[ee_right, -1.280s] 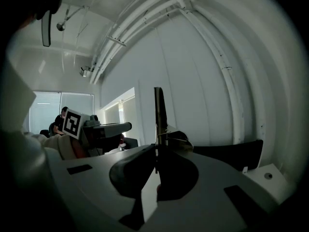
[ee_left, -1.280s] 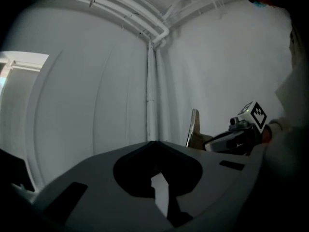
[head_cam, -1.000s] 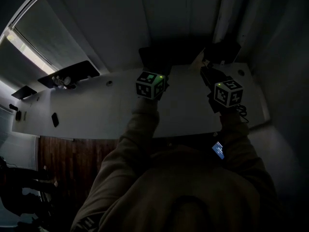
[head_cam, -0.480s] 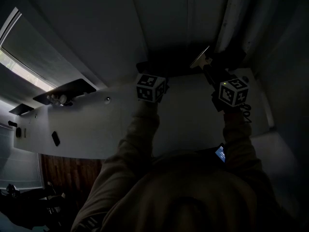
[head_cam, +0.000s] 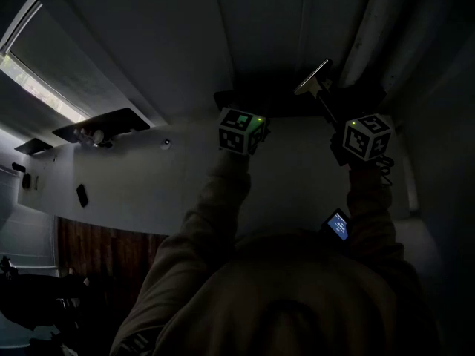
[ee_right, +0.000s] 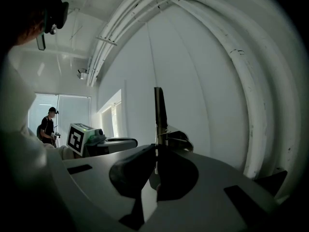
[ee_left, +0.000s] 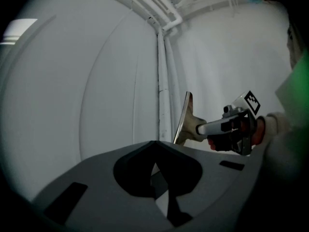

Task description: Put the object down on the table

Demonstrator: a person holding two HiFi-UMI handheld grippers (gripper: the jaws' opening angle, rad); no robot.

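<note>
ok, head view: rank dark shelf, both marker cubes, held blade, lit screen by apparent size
1. dark shelf
2. left marker cube, right marker cube: look alike, tied
3. held blade, long but thin, and lit screen: too close to rank

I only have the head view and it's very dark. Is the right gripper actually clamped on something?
Observer: Yes. The right gripper view shows the right gripper shut on a flat-bladed tool, blade upright and edge-on.
Operator: And the other one?
Observer: The left gripper is shut too, with nothing between its jaws, by its own view.
Operator: Anyone nearby?
Observer: A person stands by the window, far off in the right gripper view.
</note>
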